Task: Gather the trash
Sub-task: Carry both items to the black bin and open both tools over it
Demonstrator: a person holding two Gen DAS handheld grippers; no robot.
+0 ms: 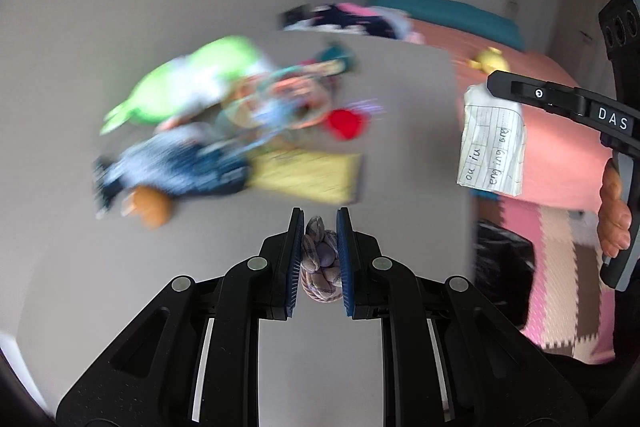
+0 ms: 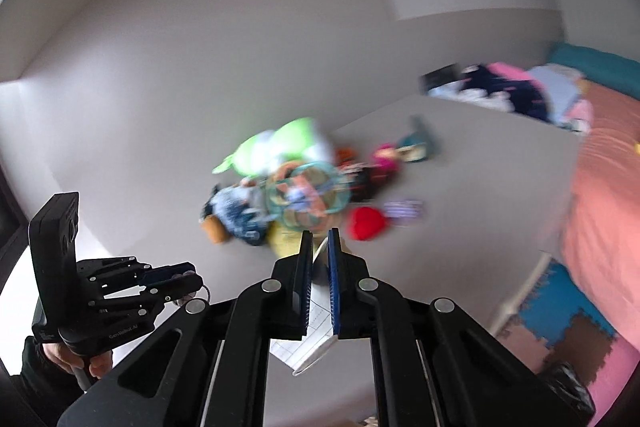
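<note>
Grippers both pinched trash: left gripper [image 1: 319, 255] a crumpled wad [image 1: 320, 259], right gripper [image 2: 320, 281] a lined paper [image 2: 310, 347] (folded). Grip should probably stay firm until over the black bag [image 1: 504, 267]

Two grippers show, the left gripper [image 1: 320, 251] and the right gripper [image 2: 320, 279], with one crumpled wad [image 1: 320, 259], one lined paper sheet [image 1: 492, 143], one yellow pad [image 1: 308, 175], one red heart cushion [image 1: 346, 123] and one black bag [image 1: 504, 263]

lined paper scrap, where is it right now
The lined paper scrap hangs pinched in the right gripper, at the right of the left wrist view, in front of the pink bed.
</note>
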